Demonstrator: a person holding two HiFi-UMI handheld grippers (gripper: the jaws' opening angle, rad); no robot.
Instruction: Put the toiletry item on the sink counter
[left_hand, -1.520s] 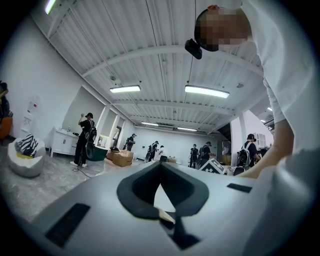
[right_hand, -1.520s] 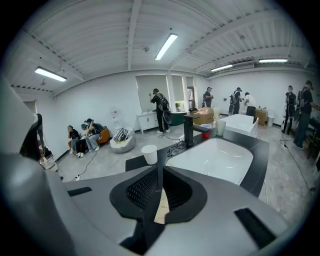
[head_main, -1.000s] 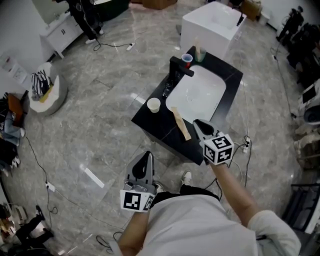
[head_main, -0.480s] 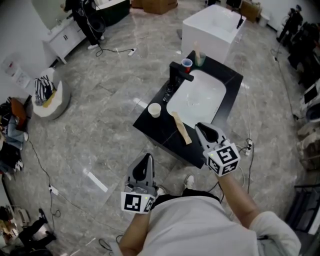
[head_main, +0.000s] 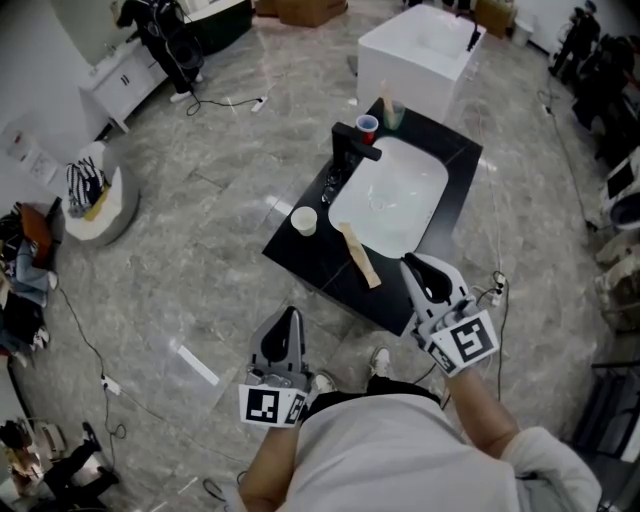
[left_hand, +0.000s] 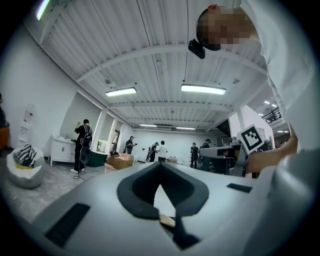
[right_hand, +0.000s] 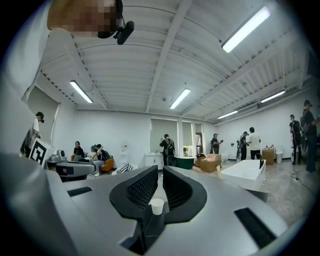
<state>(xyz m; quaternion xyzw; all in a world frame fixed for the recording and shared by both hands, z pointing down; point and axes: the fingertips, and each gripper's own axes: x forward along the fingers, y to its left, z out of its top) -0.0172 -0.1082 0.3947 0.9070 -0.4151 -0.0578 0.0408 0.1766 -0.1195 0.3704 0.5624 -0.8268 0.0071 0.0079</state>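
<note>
Right gripper (head_main: 412, 266) backs off toward five o'clock, jaws shut and empty like the left gripper (head_main: 291, 314), leaving the wooden comb (head_main: 360, 256) on the counter (head_main: 318, 264) at the basin's (head_main: 395, 190) seven o'clock, so it looks delivered.

Hand-held gripper (right_hand: 159, 175) closed, empty — white cup (right_hand: 157, 206) beyond.

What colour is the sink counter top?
The counter is black, around a white basin; best in the head view.
</note>
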